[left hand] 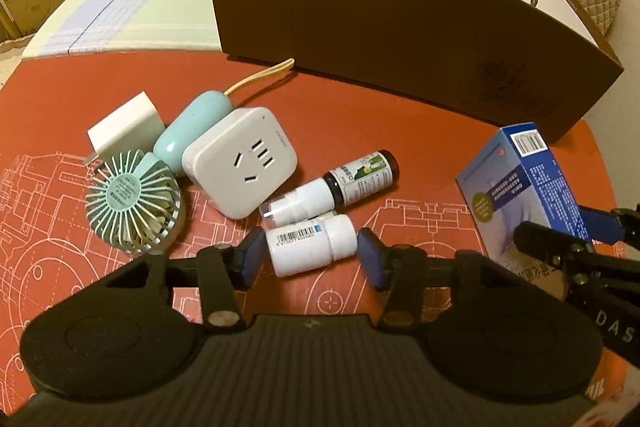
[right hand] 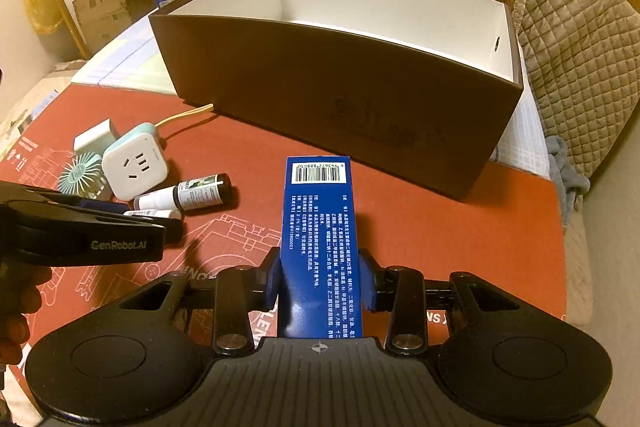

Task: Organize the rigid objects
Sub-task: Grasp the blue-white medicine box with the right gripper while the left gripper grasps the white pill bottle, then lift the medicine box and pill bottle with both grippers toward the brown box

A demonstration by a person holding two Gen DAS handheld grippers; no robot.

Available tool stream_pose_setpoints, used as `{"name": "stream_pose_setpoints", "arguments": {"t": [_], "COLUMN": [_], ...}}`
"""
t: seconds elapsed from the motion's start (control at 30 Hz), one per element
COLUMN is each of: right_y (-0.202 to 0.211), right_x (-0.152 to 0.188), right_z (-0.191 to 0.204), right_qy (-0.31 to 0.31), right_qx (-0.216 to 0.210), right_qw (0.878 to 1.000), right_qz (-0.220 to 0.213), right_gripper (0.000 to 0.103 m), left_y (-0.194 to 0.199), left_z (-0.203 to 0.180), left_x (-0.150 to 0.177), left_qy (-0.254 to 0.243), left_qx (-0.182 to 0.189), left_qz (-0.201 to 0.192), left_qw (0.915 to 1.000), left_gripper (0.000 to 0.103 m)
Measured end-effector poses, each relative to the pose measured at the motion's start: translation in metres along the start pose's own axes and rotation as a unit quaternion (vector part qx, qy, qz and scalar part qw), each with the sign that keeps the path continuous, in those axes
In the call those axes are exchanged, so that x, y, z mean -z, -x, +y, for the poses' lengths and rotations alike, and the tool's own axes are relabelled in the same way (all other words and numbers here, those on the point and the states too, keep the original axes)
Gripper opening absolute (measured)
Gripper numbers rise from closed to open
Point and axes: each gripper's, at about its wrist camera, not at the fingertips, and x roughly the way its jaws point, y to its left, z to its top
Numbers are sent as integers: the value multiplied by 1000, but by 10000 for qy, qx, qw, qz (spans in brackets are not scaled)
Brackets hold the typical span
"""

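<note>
- The fan point(left hand: 134, 203) and the white socket cube point(left hand: 240, 163) lie at about ten and eleven o'clock from the left gripper point(left hand: 312, 255), clear of its fingers point(left hand: 250, 257).
- The white pill bottle point(left hand: 312, 247) lies on the red bench point(left hand: 360, 131) right between the left fingers, which are apart with a gap showing on either side, not yet pressing it. Its long axis runs roughly from finger to finger, cap toward three o'clock, so a closing grip would likely catch it end to end.
- The dark dropper bottle point(left hand: 356, 179) lies at twelve o'clock, just beyond the pill bottle and almost touching it.
- The right gripper point(right hand: 320, 285) has its fingers clamped on the blue carton point(right hand: 320, 227), long axis pointing to twelve o'clock.
- The open brown box point(right hand: 340, 87) stands at twelve o'clock ahead of the carton; the right hand looks nearer to it.
</note>
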Motion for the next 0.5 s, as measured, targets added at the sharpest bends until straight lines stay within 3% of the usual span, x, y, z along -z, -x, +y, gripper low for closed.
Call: {"name": "stream_pose_setpoints", "arguments": {"t": [0.5], "right_y": [-1], "right_x": [1], "right_z": [0], "right_qy": [12], "right_qx": [-96], "right_qw": [9998], "right_qz": [161], "right_gripper": [37], "left_y": [12], "left_z": [17], "left_x": [18], "left_qy": [-543], "left_qx": [46], "left_qz": [-122], "left_qw": [9984], "left_gripper": [42]}}
